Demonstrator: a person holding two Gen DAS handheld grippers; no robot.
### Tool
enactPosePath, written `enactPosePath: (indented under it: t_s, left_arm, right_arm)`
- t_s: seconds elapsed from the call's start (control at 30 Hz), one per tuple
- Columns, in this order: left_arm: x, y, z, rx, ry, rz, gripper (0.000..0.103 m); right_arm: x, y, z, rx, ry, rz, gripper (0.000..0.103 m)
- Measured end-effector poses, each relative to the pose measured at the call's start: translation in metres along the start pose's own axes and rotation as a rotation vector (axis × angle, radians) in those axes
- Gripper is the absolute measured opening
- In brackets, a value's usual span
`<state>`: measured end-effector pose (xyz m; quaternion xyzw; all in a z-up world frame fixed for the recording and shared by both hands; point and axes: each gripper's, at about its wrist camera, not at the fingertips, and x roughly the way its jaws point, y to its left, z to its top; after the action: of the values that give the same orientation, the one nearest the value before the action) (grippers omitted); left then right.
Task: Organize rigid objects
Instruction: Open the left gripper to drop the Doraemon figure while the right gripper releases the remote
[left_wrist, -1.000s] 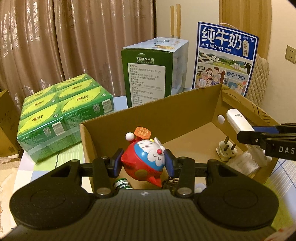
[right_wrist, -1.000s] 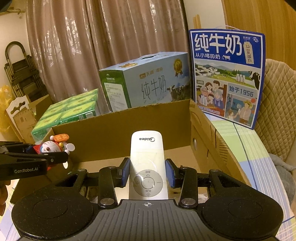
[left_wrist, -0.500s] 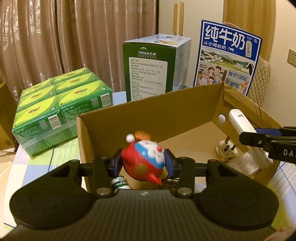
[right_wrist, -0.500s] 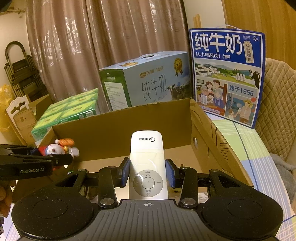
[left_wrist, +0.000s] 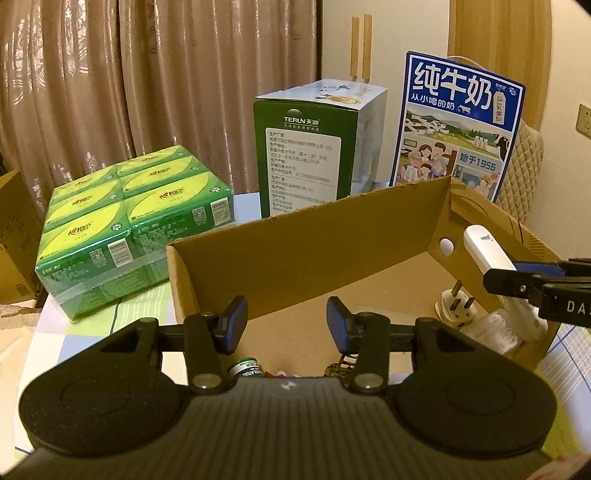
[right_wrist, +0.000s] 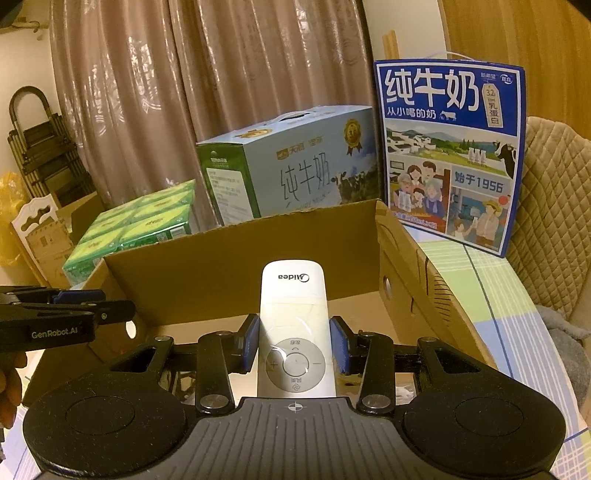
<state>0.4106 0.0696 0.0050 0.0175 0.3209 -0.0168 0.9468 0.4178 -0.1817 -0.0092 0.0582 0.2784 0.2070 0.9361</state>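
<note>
Left gripper (left_wrist: 283, 319): jaws spread wide, nothing between the blue pads, poised over the near-left corner of the cardboard box (left_wrist: 310, 251). Just below and ahead of it, at the box bottom, a green-capped small bottle (left_wrist: 245, 368) peeks out; its label is only partly readable.

Right gripper (right_wrist: 294, 347): clamped on a white Midea remote control (right_wrist: 293, 325), pads on the two long edges near the round button ring, logo end pointing forward over the box interior. In the left wrist view the same remote (left_wrist: 487, 253) hangs above the right end of the box, over a white three-pin plug (left_wrist: 455, 302) and a clear plastic item too blurred to name.

Step in hand, as I judge it: lower the remote into the box.
- Bring it down flat, long axis along the box wall; pick bare floor beside the plug rather than its upturned pins.
- Part the fingers only once the remote is resting; it is smooth plastic and may slide.
- Keep the left tool to its own side.

Legible writing:
- "Midea" on the remote.
- "GenRobot.AI" on the left tool's side; "DAS…" on the right tool's.
- "TERUN 天润" on the green-ended milk carton (left_wrist: 306, 155) beyond the box.
- "纯牛奶", "从小喝的奶", "始于1956" on the blue milk case (right_wrist: 448, 147) ahead-right.
</note>
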Motion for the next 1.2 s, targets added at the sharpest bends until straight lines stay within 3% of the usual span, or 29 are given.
enactPosePath:
  t_s: [1.2]
  left_arm:
    - [-0.0013,-0.0063,-0.0003,0.016,0.006,-0.014,0.042]
  right_arm:
    - [0.001,-0.0092,-0.002,0.015,-0.019,-0.068,0.038]
